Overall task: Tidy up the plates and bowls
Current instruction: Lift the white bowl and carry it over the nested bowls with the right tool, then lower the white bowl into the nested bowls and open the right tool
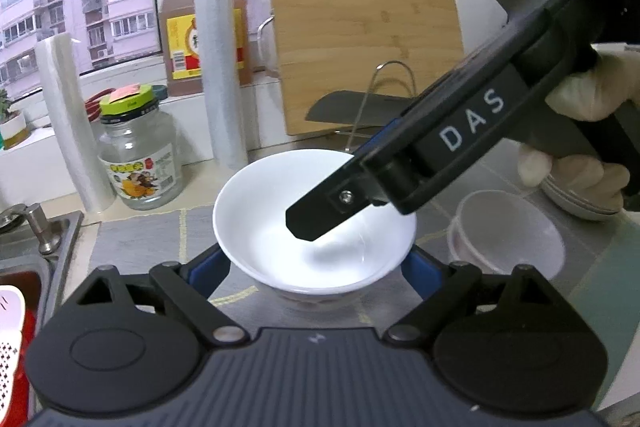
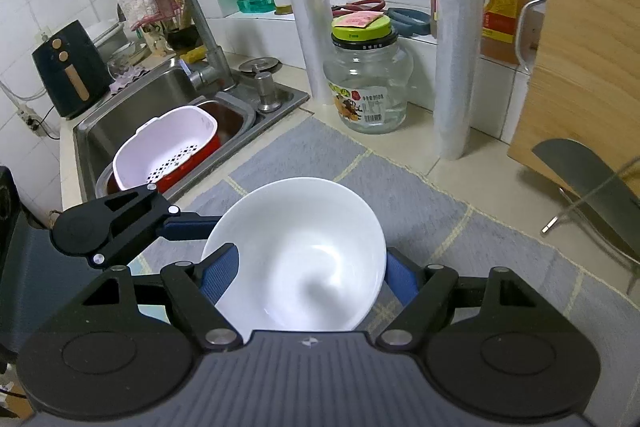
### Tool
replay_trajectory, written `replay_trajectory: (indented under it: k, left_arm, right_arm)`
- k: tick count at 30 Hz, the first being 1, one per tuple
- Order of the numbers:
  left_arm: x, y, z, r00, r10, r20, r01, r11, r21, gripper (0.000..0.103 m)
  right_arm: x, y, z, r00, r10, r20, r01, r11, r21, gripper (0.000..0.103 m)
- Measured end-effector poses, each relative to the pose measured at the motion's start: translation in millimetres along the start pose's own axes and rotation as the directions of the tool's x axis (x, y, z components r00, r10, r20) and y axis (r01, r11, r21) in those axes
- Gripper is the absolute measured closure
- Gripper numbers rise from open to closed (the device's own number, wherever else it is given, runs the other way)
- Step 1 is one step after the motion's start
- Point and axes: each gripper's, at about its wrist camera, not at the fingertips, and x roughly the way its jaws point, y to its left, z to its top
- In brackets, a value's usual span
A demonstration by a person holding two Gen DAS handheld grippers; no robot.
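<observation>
A white bowl (image 1: 316, 223) stands on the grey mat (image 1: 152, 243). My left gripper (image 1: 316, 267) is open, its blue-padded fingers (image 1: 208, 271) on either side of the bowl's base. My right gripper (image 2: 312, 275) reaches in from the right; one finger (image 1: 320, 215) is inside the bowl and the other is outside its far rim. In the right wrist view the bowl (image 2: 304, 251) sits between the blue pads (image 2: 220, 271); whether they press the rim is unclear. A second white bowl (image 1: 508, 231) and stacked plates (image 1: 576, 203) lie to the right.
A glass jar (image 1: 136, 155), two film rolls (image 1: 224, 67), an oil bottle (image 1: 188, 19) and a bamboo board (image 1: 368, 43) with a knife (image 1: 352, 107) stand behind. The sink (image 2: 160, 107) holds a white colander (image 2: 168, 147) on the left.
</observation>
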Motion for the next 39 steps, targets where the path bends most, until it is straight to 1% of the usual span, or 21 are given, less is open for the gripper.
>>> replay_trajectory:
  k: [6, 13, 21, 31, 34, 39]
  left_arm:
    - [-5.1, -16.6, 3.7, 1.0, -0.026, -0.006, 0.026, 1.0, 0.012, 0.011]
    - [-4.9, -35.3, 10.7, 0.996, -0.084, -0.009, 0.084, 0.995, 0.045, 0.011]
    - [-0.8, -57.0, 16.8, 0.99, -0.142, -0.009, 0.142, 0.987, 0.072, 0.011]
    - [13.6, -85.5, 19.9, 0.977, -0.21, -0.03, 0.212, 0.972, 0.102, 0.011]
    - [14.3, -94.2, 20.8, 0.976, -0.216, -0.023, 0.217, 0.968, 0.126, 0.011]
    - [17.9, -101.9, 23.3, 0.973, -0.228, -0.029, 0.23, 0.966, 0.117, 0.011]
  right_arm:
    - [-20.4, -1.7, -13.1, 1.0, -0.016, 0.013, 0.015, 1.0, 0.009, 0.02]
    - [-46.2, -11.4, -33.9, 0.998, -0.05, 0.033, 0.048, 0.998, 0.047, 0.02]
    - [-68.4, -23.0, -51.8, 0.995, -0.095, 0.041, 0.091, 0.992, 0.082, 0.02]
    - [-88.1, -41.8, -76.4, 0.989, -0.144, 0.036, 0.138, 0.981, 0.138, 0.02]
    - [-92.7, -48.0, -83.3, 0.987, -0.159, 0.037, 0.152, 0.976, 0.155, 0.02]
    - [-100.4, -51.3, -87.4, 0.984, -0.174, 0.048, 0.164, 0.971, 0.175, 0.02]
